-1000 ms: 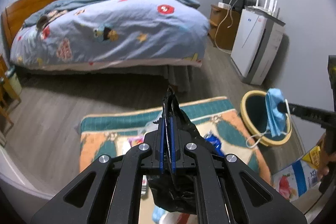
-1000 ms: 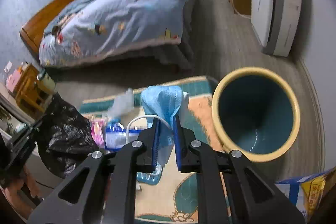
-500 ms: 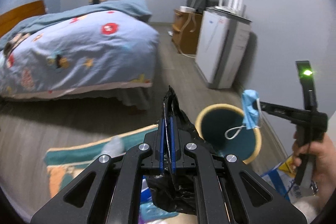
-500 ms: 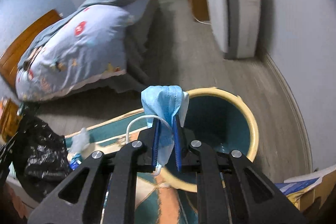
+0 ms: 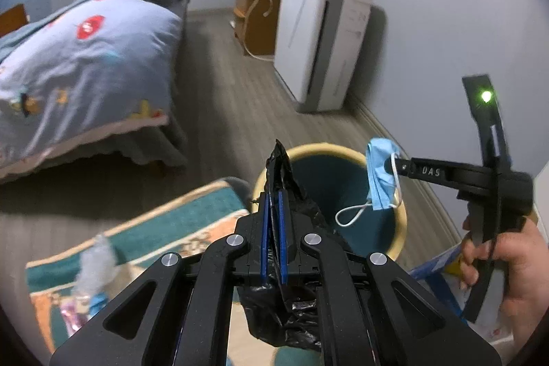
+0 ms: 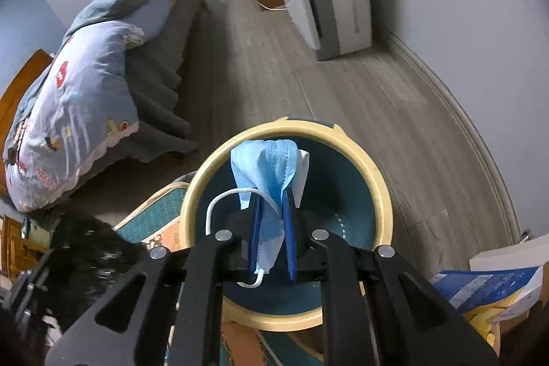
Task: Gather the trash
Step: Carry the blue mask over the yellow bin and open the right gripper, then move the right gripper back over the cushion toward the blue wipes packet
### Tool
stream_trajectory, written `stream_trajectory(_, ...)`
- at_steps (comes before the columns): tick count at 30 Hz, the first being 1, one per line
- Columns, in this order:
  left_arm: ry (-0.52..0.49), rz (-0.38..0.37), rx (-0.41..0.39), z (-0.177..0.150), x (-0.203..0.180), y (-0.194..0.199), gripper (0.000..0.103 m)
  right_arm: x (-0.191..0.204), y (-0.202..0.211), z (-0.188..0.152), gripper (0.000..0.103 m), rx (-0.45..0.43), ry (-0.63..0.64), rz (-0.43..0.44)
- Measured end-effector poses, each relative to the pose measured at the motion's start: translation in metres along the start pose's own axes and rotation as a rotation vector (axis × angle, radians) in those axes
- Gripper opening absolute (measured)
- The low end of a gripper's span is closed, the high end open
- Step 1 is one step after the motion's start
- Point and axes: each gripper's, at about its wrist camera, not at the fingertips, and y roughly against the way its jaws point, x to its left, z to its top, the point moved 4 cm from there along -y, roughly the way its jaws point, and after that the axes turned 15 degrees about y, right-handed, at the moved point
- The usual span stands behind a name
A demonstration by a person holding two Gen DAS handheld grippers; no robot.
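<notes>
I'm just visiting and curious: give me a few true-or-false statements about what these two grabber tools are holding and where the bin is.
1. The right gripper pinches a blue face mask. True.
2. The mask already lies at the bottom of the bin. False: it is held above the bin's opening.
3. The left gripper clamps a black plastic bag. True.
4. The bin stands on the bed. False: it stands on the floor beside the rug.
</notes>
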Motion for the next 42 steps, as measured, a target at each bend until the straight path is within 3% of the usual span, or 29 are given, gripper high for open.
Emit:
stream_trajectory(5, -0.008, -0.008, 0.062, -0.006, -0.015, -0.043, 0.006, -0.008, -0.008, -0.005, 0.013, 0.040, -0.007, -0.040)
stream_trajectory(11, -0.037, -0.013, 0.071, -0.009, -0.026, -0.066, 0.006, -0.016, -0.008, -0.007, 0.013, 0.038, -0.044, -0.034)
stream_trajectory(14, -0.034, -0.027, 0.065, -0.010, -0.026, -0.068, 0.015, -0.017, -0.005, -0.006, 0.015, 0.025, -0.039, -0.043)
stream_trajectory(16, -0.030, -0.025, 0.063, -0.011, -0.024, -0.069, 0.029, -0.017, -0.005, -0.006, 0.027, 0.020, -0.041, -0.043)
stream_trajectory(18, -0.025, -0.028, 0.056, -0.013, -0.022, -0.067, 0.051, -0.017, -0.006, -0.005, 0.034, 0.019, -0.046, -0.039)
stream_trajectory(20, -0.022, -0.029, 0.051, -0.013, -0.021, -0.064, 0.053, -0.016, -0.006, -0.005, 0.034, 0.013, -0.050, -0.025)
stream_trajectory(23, -0.007, -0.025, 0.044, -0.014, -0.016, -0.058, 0.065, -0.013, -0.003, -0.002, 0.040, 0.004, -0.040, -0.026)
stream_trajectory(25, -0.007, -0.016, 0.027, -0.013, -0.014, -0.053, 0.073, -0.012, -0.002, -0.001, 0.060, -0.004, -0.034, -0.029)
stream_trajectory(29, -0.020, -0.003, -0.012, -0.012, -0.010, -0.036, 0.088, -0.009, 0.001, 0.001, 0.082, -0.028, -0.022, -0.031)
stream_trajectory(31, -0.024, 0.012, -0.035, -0.012, -0.006, -0.027, 0.091, -0.007, 0.004, 0.002, 0.093, -0.043, -0.008, -0.038)
stream_trajectory(33, -0.027, 0.031, -0.052, -0.012, 0.000, -0.018, 0.093, -0.002, 0.006, 0.002, 0.097, -0.053, 0.018, -0.050)
stream_trajectory(42, 0.026, 0.143, -0.140, -0.005, 0.053, 0.046, 0.094, 0.027, 0.020, 0.002, 0.097, -0.098, 0.114, -0.077)
